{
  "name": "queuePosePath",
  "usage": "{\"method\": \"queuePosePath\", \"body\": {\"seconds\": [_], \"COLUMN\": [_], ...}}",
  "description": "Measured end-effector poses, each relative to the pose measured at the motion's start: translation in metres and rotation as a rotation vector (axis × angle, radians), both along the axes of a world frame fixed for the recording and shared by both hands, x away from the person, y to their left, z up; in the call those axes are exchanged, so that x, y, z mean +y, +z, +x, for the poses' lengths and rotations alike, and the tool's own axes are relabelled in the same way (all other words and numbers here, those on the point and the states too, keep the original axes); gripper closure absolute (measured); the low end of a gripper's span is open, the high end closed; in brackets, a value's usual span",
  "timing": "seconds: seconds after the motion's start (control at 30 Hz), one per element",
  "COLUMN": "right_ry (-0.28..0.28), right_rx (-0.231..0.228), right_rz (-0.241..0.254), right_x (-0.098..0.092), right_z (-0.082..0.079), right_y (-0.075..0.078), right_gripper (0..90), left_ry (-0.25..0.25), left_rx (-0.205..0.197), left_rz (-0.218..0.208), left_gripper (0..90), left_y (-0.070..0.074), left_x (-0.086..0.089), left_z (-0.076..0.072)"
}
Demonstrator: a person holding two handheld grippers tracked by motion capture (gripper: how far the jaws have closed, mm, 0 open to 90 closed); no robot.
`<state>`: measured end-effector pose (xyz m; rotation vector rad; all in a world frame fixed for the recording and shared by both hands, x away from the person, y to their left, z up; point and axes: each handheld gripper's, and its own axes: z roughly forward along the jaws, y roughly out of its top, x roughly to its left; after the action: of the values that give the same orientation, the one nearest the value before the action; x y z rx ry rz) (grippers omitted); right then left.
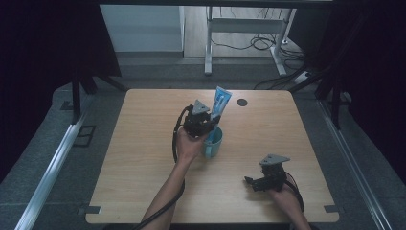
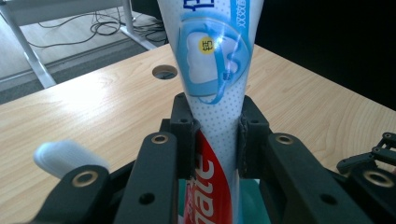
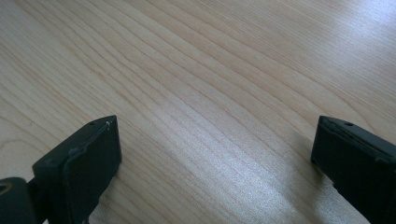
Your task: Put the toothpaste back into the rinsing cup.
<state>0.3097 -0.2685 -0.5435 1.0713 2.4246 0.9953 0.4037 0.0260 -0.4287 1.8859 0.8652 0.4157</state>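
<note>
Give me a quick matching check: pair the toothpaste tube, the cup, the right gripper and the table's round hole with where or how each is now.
1 toothpaste tube
2 cup
3 right gripper
4 round hole

a far side of the table
b jaws wide apart, nothing between them
c clamped upright in the left gripper
d teal, beneath the left gripper

Pairs: 1-c, 2-d, 3-b, 4-a

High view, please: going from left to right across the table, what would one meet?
left gripper clamped on the toothpaste tube → teal cup → round hole in the table → right gripper, jaws open over the bare table.
</note>
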Motion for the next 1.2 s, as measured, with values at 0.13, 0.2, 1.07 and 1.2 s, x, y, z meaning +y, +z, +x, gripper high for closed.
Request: {"method": "queuePosePath", "body": {"seconds": [0.13,0.2,1.07,1.2], "right_ry": [0.0,-0.001,0.001,0.0], "right_rx": [0.0,0.0,-0.001,0.001], "right_rz": [-0.001,0.0,-0.001,0.0], "right_x": [0.0,0.0,0.0,0.0], "right_z": [0.0,0.0,0.0,0.0], "right_y": [0.0,0.0,0.0,0.0], "right_gripper": [1.2,1.2,1.2,1.2], "left_ry": [0.007,0.008,0.012,0.01], "left_rx": [0.003,0.007,0.018,0.019], "left_rz": [0.004,0.002,0.042,0.049], "left_gripper": [72.7,72.6,71.6,71.3], "left_y": [-0.006,-0.009,-0.031,-0.033], "left_x": [0.0,0.0,-0.009,-0.01], "left_z": [-0.001,-0.001,-0.006,-0.006]}}
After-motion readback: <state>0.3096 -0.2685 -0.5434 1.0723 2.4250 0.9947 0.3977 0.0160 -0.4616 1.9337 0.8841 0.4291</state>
